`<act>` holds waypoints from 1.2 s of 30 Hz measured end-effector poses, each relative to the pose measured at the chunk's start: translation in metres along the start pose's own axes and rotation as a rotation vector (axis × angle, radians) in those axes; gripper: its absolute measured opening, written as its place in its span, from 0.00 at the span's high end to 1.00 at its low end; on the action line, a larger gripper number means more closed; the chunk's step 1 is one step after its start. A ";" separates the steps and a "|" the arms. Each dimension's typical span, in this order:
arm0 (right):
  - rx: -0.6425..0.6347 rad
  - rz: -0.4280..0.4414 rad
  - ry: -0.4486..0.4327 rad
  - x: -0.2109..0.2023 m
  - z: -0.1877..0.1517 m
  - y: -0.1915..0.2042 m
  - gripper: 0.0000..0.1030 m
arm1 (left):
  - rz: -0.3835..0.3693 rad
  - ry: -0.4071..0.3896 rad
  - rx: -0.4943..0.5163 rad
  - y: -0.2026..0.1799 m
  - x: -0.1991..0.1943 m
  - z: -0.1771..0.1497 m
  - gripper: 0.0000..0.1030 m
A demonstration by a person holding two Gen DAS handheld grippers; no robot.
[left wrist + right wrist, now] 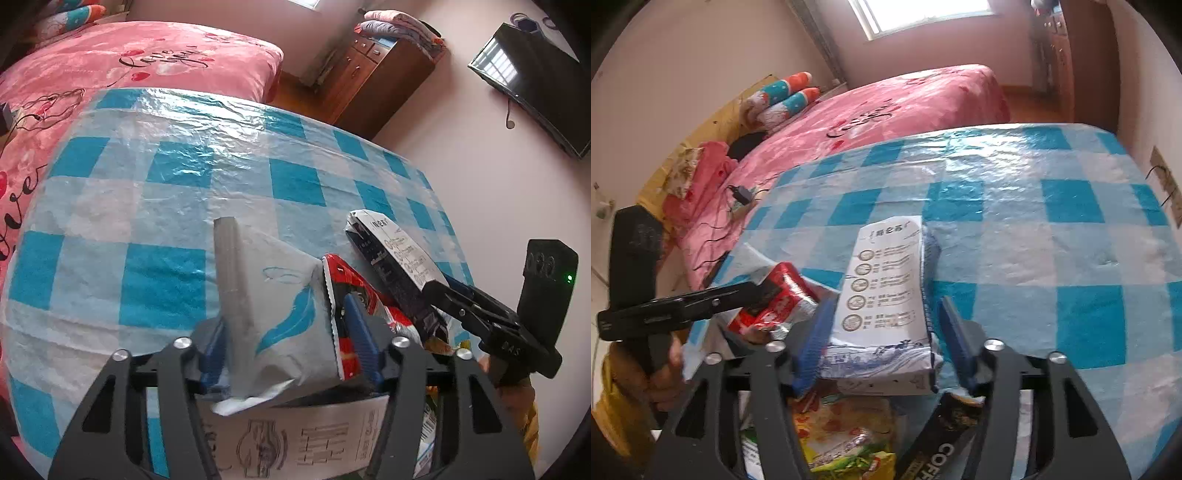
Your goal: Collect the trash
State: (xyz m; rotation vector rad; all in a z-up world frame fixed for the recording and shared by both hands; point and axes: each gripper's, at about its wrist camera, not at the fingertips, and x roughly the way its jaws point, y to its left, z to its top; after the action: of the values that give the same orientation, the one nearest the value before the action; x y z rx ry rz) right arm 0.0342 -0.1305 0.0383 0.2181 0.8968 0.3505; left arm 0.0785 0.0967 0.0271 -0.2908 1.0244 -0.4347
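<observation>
Both grippers closed on wrappers above the checked tablecloth (295,177).
Left gripper (284,332) clamping white-and-red packets (288,317), lower edges hidden; right gripper (882,332) apparently pinching white pouch (886,291).

- Open room is left across the far checkered tablecloth (1052,229).
- The near edge is crowded by the white packet (886,295), the red wrapper (779,299) and the left gripper (768,291).

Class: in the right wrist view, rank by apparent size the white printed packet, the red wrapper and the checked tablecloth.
1. checked tablecloth
2. white printed packet, though nearness enlarges it
3. red wrapper
</observation>
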 end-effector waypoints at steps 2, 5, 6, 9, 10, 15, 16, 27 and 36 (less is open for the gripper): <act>0.000 -0.001 -0.002 0.003 0.000 0.001 0.30 | -0.021 -0.012 -0.002 0.001 -0.004 -0.003 0.54; -0.001 -0.008 0.003 0.010 -0.003 0.002 0.28 | -0.028 -0.035 -0.010 0.001 -0.009 -0.006 0.59; 0.000 -0.008 0.005 0.013 -0.004 0.003 0.28 | -0.032 -0.043 -0.014 0.000 -0.011 -0.007 0.61; -0.009 -0.031 0.005 0.019 -0.006 0.004 0.28 | -0.055 -0.068 -0.034 0.001 -0.019 -0.009 0.66; -0.008 -0.036 0.005 0.020 -0.007 0.002 0.28 | -0.058 -0.076 -0.039 0.001 -0.022 -0.009 0.68; 0.006 -0.053 -0.011 0.019 -0.005 -0.005 0.28 | -0.052 -0.110 -0.066 0.003 -0.034 -0.015 0.75; 0.004 -0.058 -0.016 0.019 -0.005 -0.004 0.30 | -0.054 -0.116 -0.073 0.004 -0.036 -0.016 0.75; -0.060 -0.116 -0.056 0.008 -0.008 0.007 0.42 | -0.058 -0.188 -0.139 0.022 -0.070 -0.029 0.80; -0.071 -0.110 -0.156 -0.033 -0.005 0.024 0.43 | -0.085 -0.261 -0.173 0.030 -0.104 -0.036 0.82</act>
State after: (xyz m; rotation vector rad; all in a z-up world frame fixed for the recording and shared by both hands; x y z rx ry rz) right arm 0.0065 -0.1212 0.0671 0.1277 0.7383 0.2594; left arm 0.0070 0.1718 0.0749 -0.5333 0.7970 -0.3736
